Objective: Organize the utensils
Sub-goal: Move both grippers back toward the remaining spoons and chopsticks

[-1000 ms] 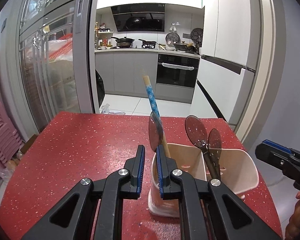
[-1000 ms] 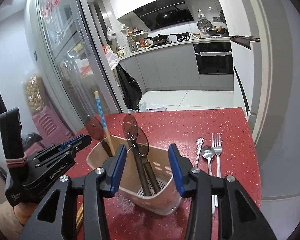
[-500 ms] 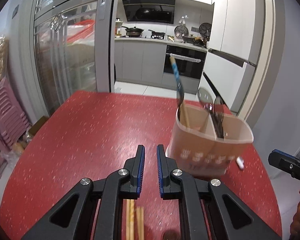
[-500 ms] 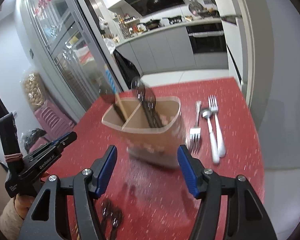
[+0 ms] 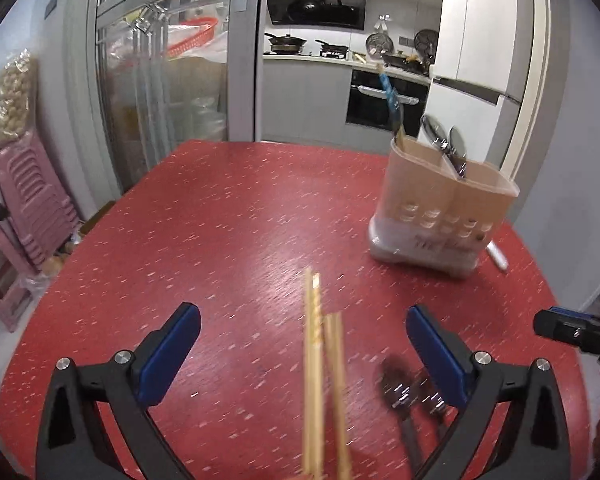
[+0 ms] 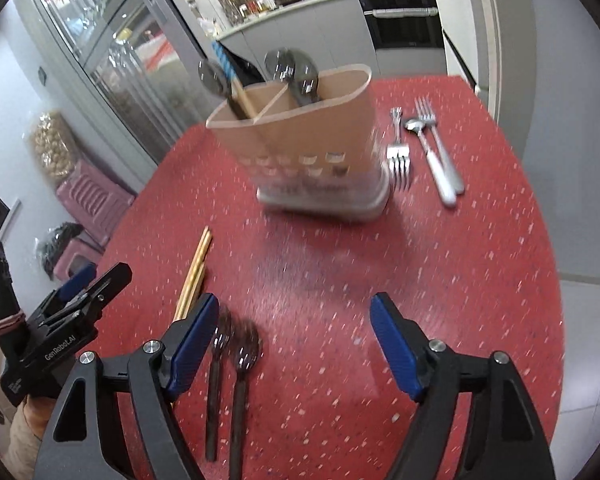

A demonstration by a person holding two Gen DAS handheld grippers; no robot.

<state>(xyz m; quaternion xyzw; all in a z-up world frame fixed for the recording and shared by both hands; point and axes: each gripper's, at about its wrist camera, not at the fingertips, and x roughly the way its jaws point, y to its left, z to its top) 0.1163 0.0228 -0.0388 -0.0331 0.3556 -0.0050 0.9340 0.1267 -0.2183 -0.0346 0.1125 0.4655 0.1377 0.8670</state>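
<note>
tilting down, both tools (image 5: 302, 354) (image 6: 292, 340) spread open.

"GenRobot.AI" in white on the black left claw (image 6: 82, 284) body, holder's print unreadable

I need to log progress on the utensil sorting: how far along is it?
Partly done. The holder already has dark spoons and a blue-handled chopstick standing in it. Nothing is in hand: the left tongs and right tongs have just been opening and are empty. Left on the table: wooden chopsticks, two dark spoons, and the metal forks and spoon.
</note>
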